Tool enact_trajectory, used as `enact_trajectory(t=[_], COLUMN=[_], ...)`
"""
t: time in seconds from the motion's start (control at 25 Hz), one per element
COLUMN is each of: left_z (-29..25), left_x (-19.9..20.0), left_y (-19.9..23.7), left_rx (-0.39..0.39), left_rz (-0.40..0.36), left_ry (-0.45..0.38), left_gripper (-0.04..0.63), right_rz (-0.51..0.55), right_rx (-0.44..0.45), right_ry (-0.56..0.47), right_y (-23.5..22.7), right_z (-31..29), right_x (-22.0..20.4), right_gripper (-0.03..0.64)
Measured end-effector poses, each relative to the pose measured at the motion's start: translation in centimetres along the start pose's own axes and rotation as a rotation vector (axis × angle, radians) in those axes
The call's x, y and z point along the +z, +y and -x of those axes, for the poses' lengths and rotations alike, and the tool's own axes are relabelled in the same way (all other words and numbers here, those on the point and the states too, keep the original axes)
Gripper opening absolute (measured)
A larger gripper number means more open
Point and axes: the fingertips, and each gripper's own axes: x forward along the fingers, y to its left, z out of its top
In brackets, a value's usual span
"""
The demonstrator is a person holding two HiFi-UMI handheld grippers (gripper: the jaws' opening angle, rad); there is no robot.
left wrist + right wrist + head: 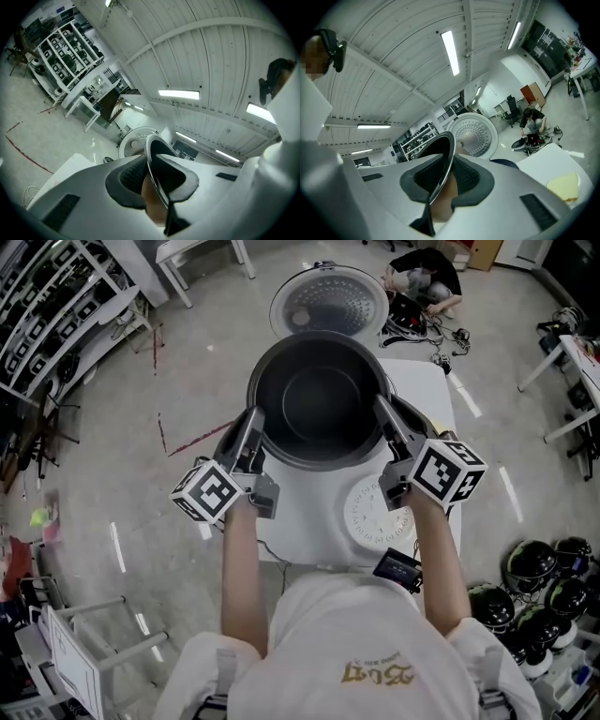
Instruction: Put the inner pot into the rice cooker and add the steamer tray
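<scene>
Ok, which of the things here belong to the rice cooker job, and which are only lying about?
Part of the job:
- inner pot, held at its rim by the left gripper and right gripper
- rice cooker, lid open
- white steamer tray on the table

Just lying about:
- small black device
- helmets on the floor
- shelves
- crouching person

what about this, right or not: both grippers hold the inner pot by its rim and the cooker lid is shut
Wrong on the lid: the head view shows it open behind the inner pot. The left gripper and right gripper do hold the pot by its rim.
</scene>
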Motion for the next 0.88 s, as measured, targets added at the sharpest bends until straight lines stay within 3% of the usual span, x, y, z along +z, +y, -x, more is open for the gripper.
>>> enact_trajectory(t=[0.4,0.88], left_z=[-4.6,-8.2], left_x=[-1.2,-3.6], left_y=[0.1,2.0], left_rx=[-0.045,-0.033], left_rz=[0.015,0.047], left_ry=[0.054,0.115], left_gripper=[0.072,0.072], right_rz=[-0.014,-0.054], right_rx=[-0.066,-0.125], right_ry=[-0.016,0.013], right_y=[-3.5,-7.7], right_z=[-0.2,-1.3], right_x=[1.2,0.4], right_gripper=[0.075,0.075])
